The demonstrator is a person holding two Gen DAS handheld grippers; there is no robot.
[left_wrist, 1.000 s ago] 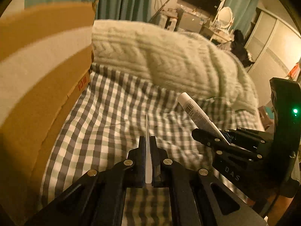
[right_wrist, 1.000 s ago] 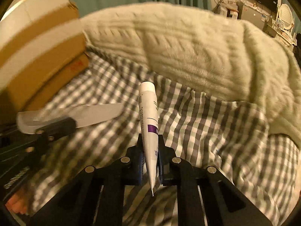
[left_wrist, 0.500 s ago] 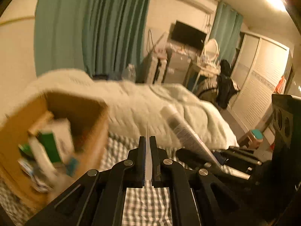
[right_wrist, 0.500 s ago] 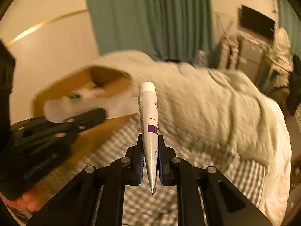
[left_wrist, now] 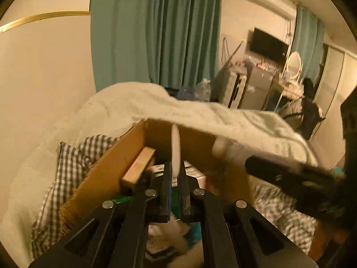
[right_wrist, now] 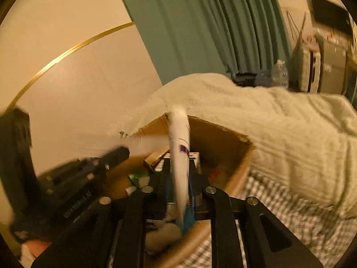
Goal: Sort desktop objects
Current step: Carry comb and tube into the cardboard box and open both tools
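Landmark: open cardboard box (left_wrist: 107, 174), standing on a checked sheet (left_wrist: 67, 163) with a cream knitted blanket (left_wrist: 223, 116) heaped behind it.

Left gripper (left_wrist: 176, 178): above the box's near edge, pointing down into it; its jaws are almost pressed together, pinching a thin white flat strip (left_wrist: 175, 147) edge-on. What the strip is cannot be told.

White strip: sticks up out of the left jaws, over the box's open middle.

Right gripper (right_wrist: 180, 178): also above the box, to the right of the left gripper; its jaws are opening, with a white tube (right_wrist: 179, 147) between them. The frame is blurred, and the pads no longer seem to press on the tube.

White tube: purple mark on its side, cap end pointing up and away, tail hanging down between the jaws, above the inside of the box.

Box contents: a long tan carton (left_wrist: 139, 165) leaning on the left wall, a white-and-green pack (left_wrist: 191, 172) in the middle, small blurred items toward the near side.

Behind the box: teal curtains (left_wrist: 156, 33).
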